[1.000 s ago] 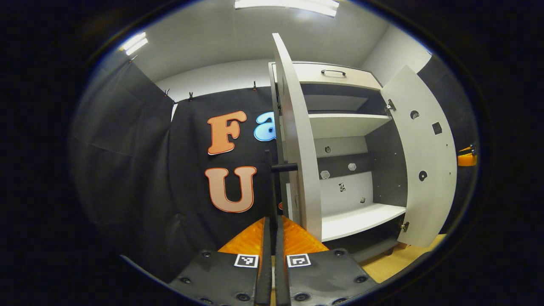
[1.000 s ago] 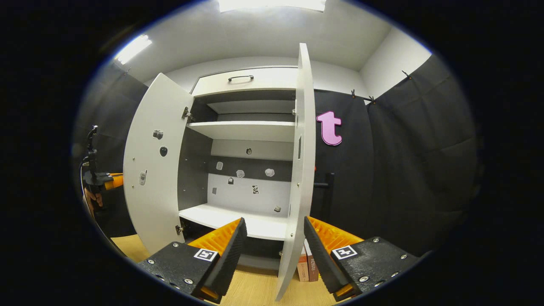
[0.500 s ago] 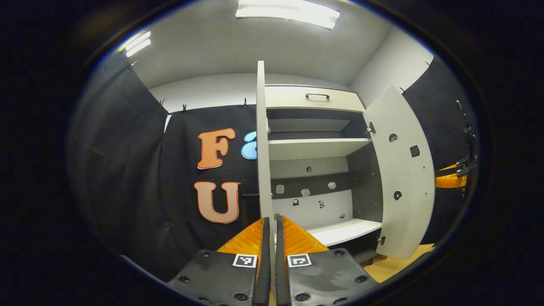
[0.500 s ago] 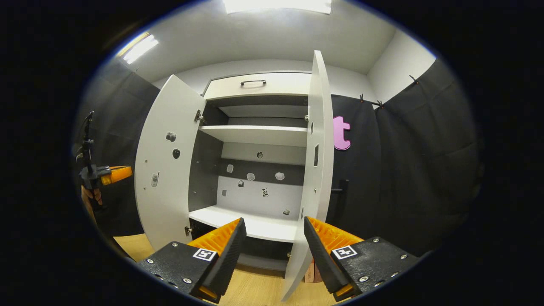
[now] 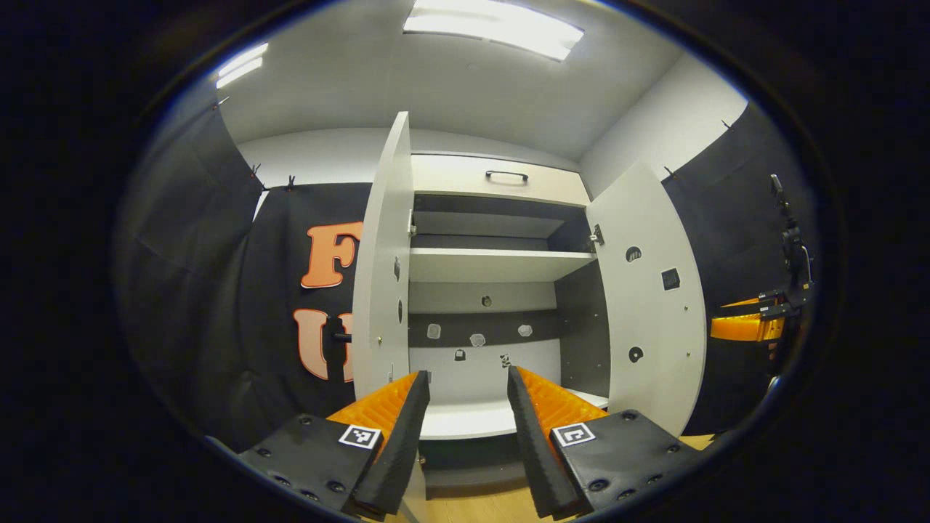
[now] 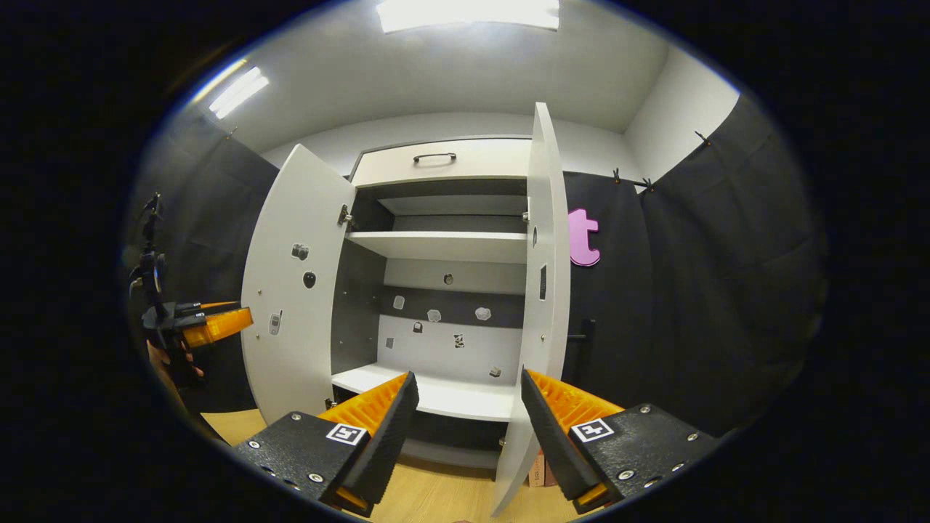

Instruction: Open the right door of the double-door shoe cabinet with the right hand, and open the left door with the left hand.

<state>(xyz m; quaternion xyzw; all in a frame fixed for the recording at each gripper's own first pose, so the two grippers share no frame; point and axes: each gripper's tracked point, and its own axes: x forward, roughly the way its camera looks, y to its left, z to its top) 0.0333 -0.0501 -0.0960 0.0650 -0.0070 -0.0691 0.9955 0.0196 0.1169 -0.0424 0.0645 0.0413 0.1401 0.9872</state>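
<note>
Both doors of the shoe cabinet (image 6: 443, 160) stand swung out, so on present evidence the task appears complete or nearly so.

Left tongs (image 5: 465, 436): spread wide at the bottom centre of the left gripper view, holding nothing. The left door (image 5: 381, 269) stands just left of centre, seen nearly edge-on, with its dark handle (image 5: 336, 341) on the outer face. The right door (image 5: 650, 290) sits right of centre, inner face showing. The other tongs appear at the far right edge of this view.

Right tongs (image 6: 468, 436): spread wide at the bottom centre of the right gripper view, empty. The right door (image 6: 545, 290) stands just right of centre, its lower edge reaching down between the two fingers; whether it touches either finger cannot be told. The left door (image 6: 298, 290) is in the left half of the frame, with the left tongs (image 6: 211, 325) beside it at the far left.

Inside, the upper shelf (image 6: 443, 245) and lower shelf (image 6: 436, 392) carry no shoes.

Risks, as judged:
- With the right door close between the open fingers, a sideways pull-back could knock it and swing it partly shut.
- Neither door is held; hinge spring could let either drift inward.
- Something stands on the wooden floor (image 6: 436, 497) behind the right door; pushing that door further may strike it.
</note>
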